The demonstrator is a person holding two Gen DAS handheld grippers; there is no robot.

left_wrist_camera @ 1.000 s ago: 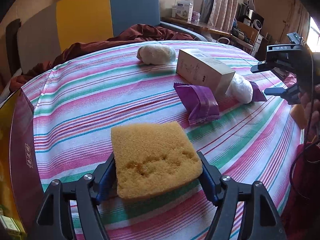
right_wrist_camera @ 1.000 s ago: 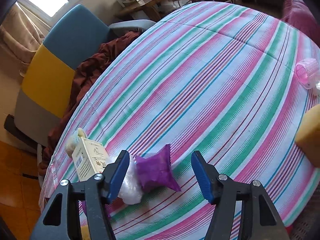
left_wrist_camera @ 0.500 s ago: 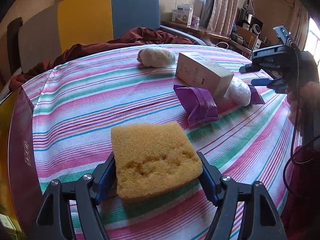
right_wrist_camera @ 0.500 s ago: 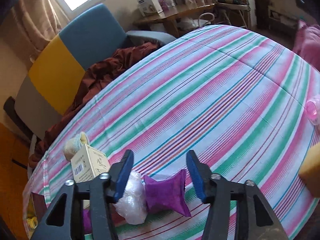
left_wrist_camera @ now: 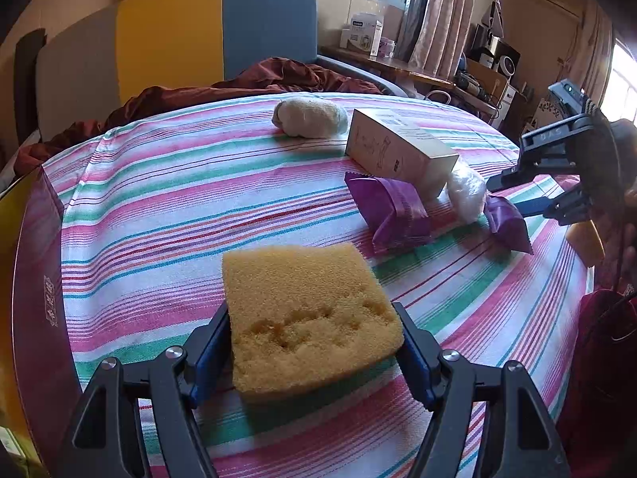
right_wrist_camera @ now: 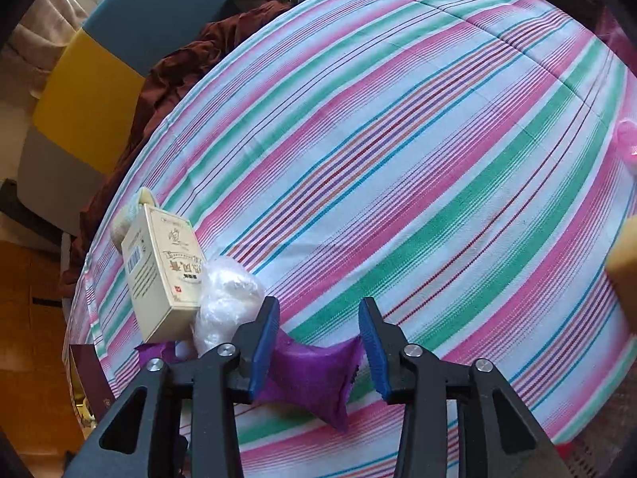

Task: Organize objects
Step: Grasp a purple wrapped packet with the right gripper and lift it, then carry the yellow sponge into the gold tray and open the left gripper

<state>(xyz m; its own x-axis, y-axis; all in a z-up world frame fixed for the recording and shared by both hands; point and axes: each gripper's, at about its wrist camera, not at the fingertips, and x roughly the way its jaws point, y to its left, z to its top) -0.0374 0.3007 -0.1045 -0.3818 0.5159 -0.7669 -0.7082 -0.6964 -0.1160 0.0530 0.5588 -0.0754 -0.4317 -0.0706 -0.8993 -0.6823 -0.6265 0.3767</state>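
A yellow sponge (left_wrist_camera: 306, 314) lies low over the striped tablecloth (left_wrist_camera: 159, 207), and my left gripper (left_wrist_camera: 314, 354) is shut on its two sides. My right gripper (right_wrist_camera: 318, 338) reaches down at the table's right edge, where a small purple packet (right_wrist_camera: 314, 370) sits between its blue pads (right_wrist_camera: 262, 338), touching both. Its jaws are opening slightly. From the left wrist, that gripper (left_wrist_camera: 517, 195) hovers at this packet (left_wrist_camera: 507, 223). A second purple packet (left_wrist_camera: 394, 211), a cream box (left_wrist_camera: 398, 151) and a white plastic-wrapped lump (left_wrist_camera: 466, 195) lie close by.
A beige cloth roll (left_wrist_camera: 310, 117) rests at the far side. Another yellow sponge (right_wrist_camera: 623, 255) and a pink object (right_wrist_camera: 627, 139) sit at the right rim. A dark red box (left_wrist_camera: 36, 279) stands at the left, with a chair (left_wrist_camera: 199, 32) and brown cloth behind the table.
My right gripper has come down over the small purple packet and its jaws have narrowed around it. The left gripper and its sponge have not moved.
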